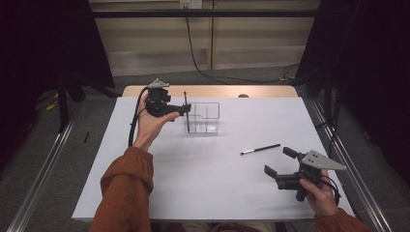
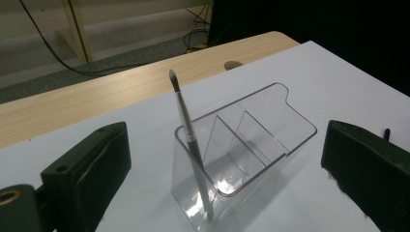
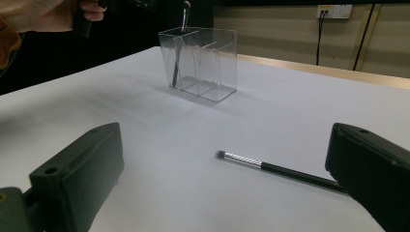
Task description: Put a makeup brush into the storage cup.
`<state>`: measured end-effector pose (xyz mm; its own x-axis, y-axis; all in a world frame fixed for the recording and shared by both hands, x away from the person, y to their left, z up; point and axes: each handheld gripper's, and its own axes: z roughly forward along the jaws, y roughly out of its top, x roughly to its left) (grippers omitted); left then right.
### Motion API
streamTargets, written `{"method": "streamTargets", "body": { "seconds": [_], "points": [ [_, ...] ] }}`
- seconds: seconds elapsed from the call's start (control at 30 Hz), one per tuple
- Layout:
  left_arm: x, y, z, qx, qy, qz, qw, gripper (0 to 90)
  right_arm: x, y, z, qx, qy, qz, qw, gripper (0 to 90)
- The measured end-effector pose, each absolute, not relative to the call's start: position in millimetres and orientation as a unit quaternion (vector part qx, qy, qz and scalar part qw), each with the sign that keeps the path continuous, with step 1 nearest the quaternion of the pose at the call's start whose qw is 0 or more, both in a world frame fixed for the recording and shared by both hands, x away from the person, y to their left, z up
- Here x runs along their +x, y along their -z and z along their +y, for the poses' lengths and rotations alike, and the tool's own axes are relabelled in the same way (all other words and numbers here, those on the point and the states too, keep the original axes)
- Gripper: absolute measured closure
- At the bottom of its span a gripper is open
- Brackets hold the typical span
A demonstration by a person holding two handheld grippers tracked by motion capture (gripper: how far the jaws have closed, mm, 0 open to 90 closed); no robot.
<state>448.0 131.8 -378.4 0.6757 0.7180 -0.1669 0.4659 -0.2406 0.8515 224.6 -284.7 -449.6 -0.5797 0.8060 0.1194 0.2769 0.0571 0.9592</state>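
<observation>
A clear plastic organiser (image 1: 207, 119) with several compartments stands on the white table top (image 1: 217, 183), far left of centre. A thin make-up brush (image 1: 186, 109) leans upright in its left end compartment, bristles up. My left gripper (image 1: 180, 110) hovers just beside that brush. In the left gripper view its jaws stand wide apart on either side of the organiser (image 2: 270, 140) and touch neither it nor the brush (image 2: 187, 133). A second, dark-handled brush (image 1: 260, 149) lies flat on the table. My right gripper (image 1: 279, 161) rests open just short of it, the brush's (image 3: 270, 166) handle end near the right jaw.
A bare wooden strip (image 1: 212, 91) runs along the far table edge, with a small dark notch (image 1: 243, 95). Beyond it a black cable (image 1: 203, 67) trails over the grey floor. Metal rails (image 1: 43, 169) flank the table, and black curtains hang at both sides.
</observation>
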Motion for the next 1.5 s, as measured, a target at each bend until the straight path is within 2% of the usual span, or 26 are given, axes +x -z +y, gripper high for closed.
{"method": "streamTargets", "body": {
  "seconds": [0.33,0.57,1.0,1.3,1.5],
  "points": [
    [433.1,376.9,135.1,0.777,-0.138,0.358,0.499,2.9,224.9,449.7,-284.8,0.395,-0.562,0.688,0.235,0.1],
    [417.4,378.3,136.2,0.768,-0.175,0.368,0.494,3.1,224.9,449.7,-284.8,0.395,-0.561,0.688,0.236,0.1],
    [390.3,380.0,149.5,0.752,-0.163,0.360,0.528,3.4,225.0,449.8,-284.7,0.395,-0.561,0.688,0.236,0.1],
    [371.9,391.8,156.3,0.755,-0.200,0.342,0.523,3.7,225.0,449.7,-284.4,0.393,-0.561,0.689,0.236,0.1],
    [358.7,397.9,164.4,0.750,-0.196,0.342,0.532,4.3,224.9,449.6,-284.2,0.394,-0.561,0.688,0.236,0.1]
  ]
}}
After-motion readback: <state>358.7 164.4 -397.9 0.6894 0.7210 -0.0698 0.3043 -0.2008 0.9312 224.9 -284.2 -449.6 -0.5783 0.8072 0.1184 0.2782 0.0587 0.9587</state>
